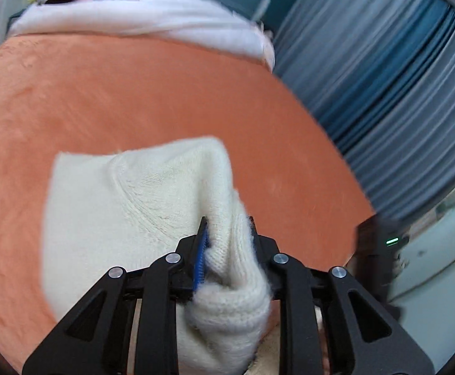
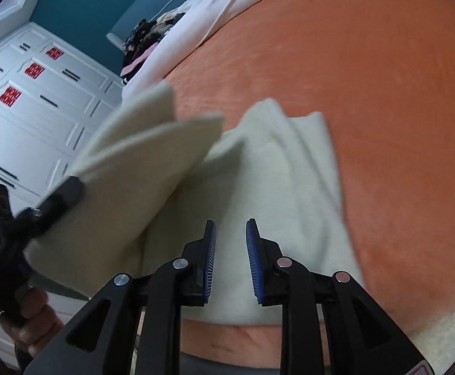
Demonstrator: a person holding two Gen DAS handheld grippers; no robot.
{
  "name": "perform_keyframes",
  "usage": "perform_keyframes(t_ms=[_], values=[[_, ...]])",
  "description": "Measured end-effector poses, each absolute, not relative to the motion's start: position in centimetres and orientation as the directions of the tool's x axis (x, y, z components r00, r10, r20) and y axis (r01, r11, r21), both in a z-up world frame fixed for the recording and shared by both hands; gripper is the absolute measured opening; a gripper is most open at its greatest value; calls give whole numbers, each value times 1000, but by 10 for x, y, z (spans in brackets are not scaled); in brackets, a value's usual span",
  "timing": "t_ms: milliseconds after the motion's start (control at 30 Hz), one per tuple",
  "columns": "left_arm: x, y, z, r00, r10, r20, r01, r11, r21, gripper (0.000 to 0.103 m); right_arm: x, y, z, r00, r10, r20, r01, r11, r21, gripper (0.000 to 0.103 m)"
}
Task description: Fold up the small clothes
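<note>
Jaws of left gripper [image 1: 227,234] clamp the cream sweater [image 1: 127,206]; right gripper [image 2: 230,243] gapes empty.

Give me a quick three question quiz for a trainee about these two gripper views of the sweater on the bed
1. True or false: the left gripper is shut on a fold of the cream sweater.
2. What colour is the blanket under the sweater?
A. orange
B. green
C. grey
3. Fill in: the right gripper has its jaws ____, with nothing between them.

Key
1. True; knit fabric is pinched between its fingers.
2. A.
3. Open; it hovers above the sweater, holding nothing.
</note>
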State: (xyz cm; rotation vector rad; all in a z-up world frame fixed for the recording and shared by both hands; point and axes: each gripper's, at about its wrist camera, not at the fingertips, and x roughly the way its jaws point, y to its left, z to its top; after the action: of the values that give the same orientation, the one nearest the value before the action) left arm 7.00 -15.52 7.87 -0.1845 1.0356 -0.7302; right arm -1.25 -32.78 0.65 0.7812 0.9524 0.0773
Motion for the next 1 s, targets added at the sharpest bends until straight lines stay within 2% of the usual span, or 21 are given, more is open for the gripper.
perform_keyframes(t_ms=[133, 167, 200, 233, 267, 300, 333, 367, 433, 467, 533, 633, 667, 700, 733, 800, 867, 900, 933, 967, 1000], values=[[56, -177, 23, 236, -543, -806, 449, 797, -405, 25, -28, -342, -4, 609, 394, -689, 291, 697, 656, 24], [51, -175, 20, 237, -540, -807, 444, 800, -404, 32, -27, -343, -5, 610, 403, -682, 286, 692, 663, 29], [45, -166, 22, 245, -551, -798, 445, 795, -412, 34, -25, -340, -5, 613, 415, -673, 276, 686, 674, 37], [40, -157, 27, 253, -564, -786, 451, 787, -420, 41, -22, -336, -7, 615, 431, -660, 264, 677, 687, 41], [35, -148, 32, 256, -572, -779, 464, 780, -421, 50, -18, -332, -9, 613, 451, -649, 250, 667, 701, 50], [28, -136, 39, 273, -568, -776, 479, 780, -403, 56, -13, -328, -12, 606, 475, -638, 238, 657, 715, 58], [20, -124, 44, 303, -546, -781, 485, 794, -366, 75, -6, -323, -14, 597, 494, -632, 228, 651, 724, 62], [10, -115, 48, 338, -518, -786, 489, 810, -324, 85, 0, -316, -15, 584, 508, -634, 222, 651, 726, 67], [-7, -92, 54, 381, -492, -783, 511, 818, -265, 87, 11, -302, -19, 550, 546, -632, 205, 645, 736, 69], [-16, -86, 52, 402, -451, -797, 505, 835, -217, 92, 15, -295, -20, 535, 566, -627, 201, 636, 745, 70], [-23, -80, 43, 418, -392, -820, 498, 854, -154, 93, 25, -283, -25, 508, 597, -621, 208, 614, 761, 72], [-27, -65, 24, 415, -302, -858, 456, 885, -92, 93, 36, -268, -22, 484, 580, -655, 213, 648, 731, 72], [-26, -61, 20, 426, -282, -860, 440, 895, -75, 92, 40, -263, -16, 484, 557, -675, 199, 680, 705, 60], [-22, -62, 16, 443, -259, -858, 418, 906, -58, 92, 42, -258, -6, 485, 530, -696, 180, 718, 673, 31], [-22, -57, 14, 453, -249, -856, 405, 913, -51, 90, 45, -258, 9, 503, 512, -696, 149, 743, 653, 20], [-17, -56, 13, 449, -260, -855, 402, 913, -66, 73, 41, -264, 52, 602, 504, -619, 61, 744, 665, 18], [-10, -57, 9, 411, -270, -871, 414, 906, -85, 45, 33, -275, 89, 676, 499, -542, -14, 745, 667, 17], [-8, -57, 6, 393, -268, -880, 411, 907, -92, 37, 28, -281, 100, 709, 481, -516, -32, 753, 657, 17], [-6, -56, 2, 371, -289, -883, 407, 905, -126, 29, 25, -290, 101, 727, 464, -506, -31, 759, 651, 17], [-3, -56, 0, 356, -310, -882, 394, 905, -159, 25, 26, -300, 90, 723, 447, -527, -2, 763, 646, 17], [0, -56, -2, 342, -317, -885, 378, 908, -179, 24, 30, -309, 67, 686, 415, -597, 61, 786, 616, 17]])
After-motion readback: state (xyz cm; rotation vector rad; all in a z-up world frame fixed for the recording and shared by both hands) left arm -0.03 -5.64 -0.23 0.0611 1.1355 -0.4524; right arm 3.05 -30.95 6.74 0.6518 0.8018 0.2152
